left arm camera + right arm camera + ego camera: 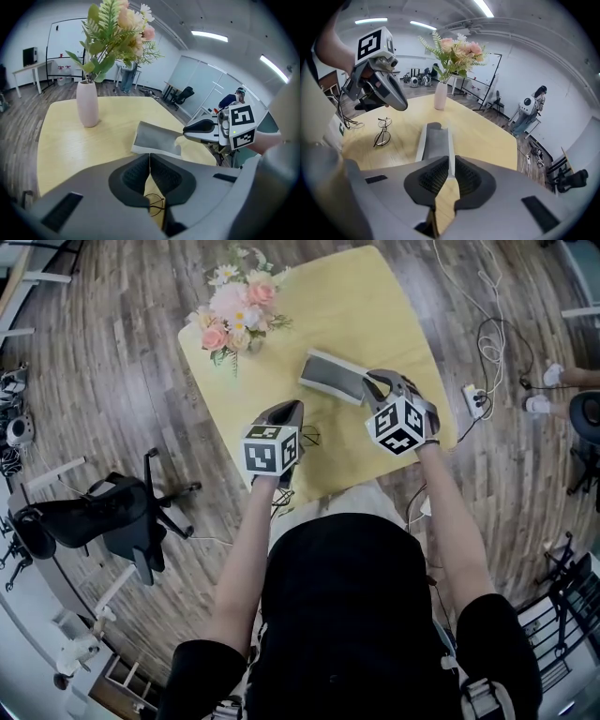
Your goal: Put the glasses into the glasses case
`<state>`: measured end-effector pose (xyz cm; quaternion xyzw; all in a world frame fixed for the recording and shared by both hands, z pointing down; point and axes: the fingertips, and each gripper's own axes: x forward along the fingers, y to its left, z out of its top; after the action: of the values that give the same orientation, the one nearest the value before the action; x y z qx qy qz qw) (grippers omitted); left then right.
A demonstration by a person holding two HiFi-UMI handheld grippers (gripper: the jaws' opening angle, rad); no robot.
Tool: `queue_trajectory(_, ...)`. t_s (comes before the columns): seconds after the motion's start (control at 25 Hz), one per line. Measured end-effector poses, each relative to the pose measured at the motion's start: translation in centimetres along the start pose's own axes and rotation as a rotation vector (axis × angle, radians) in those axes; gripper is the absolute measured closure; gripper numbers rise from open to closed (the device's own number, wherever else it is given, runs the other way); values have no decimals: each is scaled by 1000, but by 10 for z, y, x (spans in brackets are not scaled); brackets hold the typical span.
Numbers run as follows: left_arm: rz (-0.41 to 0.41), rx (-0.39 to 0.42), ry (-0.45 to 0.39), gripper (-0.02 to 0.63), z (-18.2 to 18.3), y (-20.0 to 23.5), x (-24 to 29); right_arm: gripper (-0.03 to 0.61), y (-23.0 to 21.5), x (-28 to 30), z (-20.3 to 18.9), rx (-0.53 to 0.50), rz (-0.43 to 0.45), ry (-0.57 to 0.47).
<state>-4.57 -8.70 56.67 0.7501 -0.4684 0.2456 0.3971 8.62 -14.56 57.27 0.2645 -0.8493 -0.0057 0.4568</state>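
Observation:
The grey glasses case (pixel 330 374) lies on the yellow table (pixel 375 306), right of centre. My right gripper (pixel 368 382) is shut on the near edge of the case (pixel 433 140), whose thin wall runs between the pads. The thin-rimmed glasses (pixel 383 132) stand on the table to the left of the case, free of both grippers. My left gripper (pixel 294 409) hovers above the glasses (pixel 154 204), its pads pressed together on nothing. In the left gripper view the case (pixel 157 138) lies ahead, with the right gripper (pixel 186 131) at its right end.
A pink vase of flowers (pixel 234 315) stands at the table's far left corner. A black office chair (pixel 103 517) is on the floor to the left. A power strip with cables (pixel 476 401) lies on the floor to the right. A person (pixel 532 110) stands far back.

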Motion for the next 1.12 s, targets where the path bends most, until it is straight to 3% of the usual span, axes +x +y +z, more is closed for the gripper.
queue_trajectory(0.44, 47, -22, -25, 589, -14, 9, -29, 522, 21, -21, 19, -23, 39, -59)
queue_trajectory(1.12, 111, -138, -23, 589, -68, 33, -62, 520, 141, -1, 57, -91, 340, -109)
